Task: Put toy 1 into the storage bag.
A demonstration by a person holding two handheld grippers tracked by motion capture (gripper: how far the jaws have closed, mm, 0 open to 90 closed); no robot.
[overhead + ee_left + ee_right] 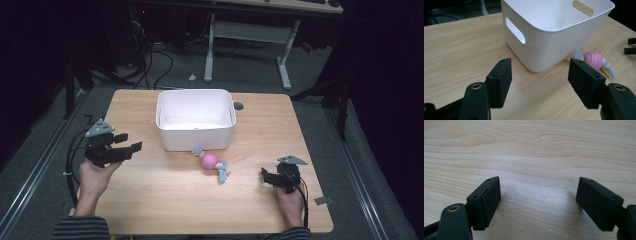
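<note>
A pink ribbed ball toy (211, 162) with blue and yellow ends lies on the wooden table (165, 200), just in front of a white plastic bin (195, 120). The left gripper view shows the same toy (594, 60) beside the bin (554, 27). My left gripper (129, 142) is held at the table's left side, open, aimed toward the bin and toy; its jaws (540, 82) are wide apart with nothing between them. My right gripper (265, 176) rests low at the table's right front, open (537, 202), facing bare wood.
The bin has cut-out handles and looks empty inside. A round grommet hole (238, 106) sits behind the bin at right. A small grey piece (323, 200) lies at the table's right edge. Cables and desk legs stand on the floor beyond.
</note>
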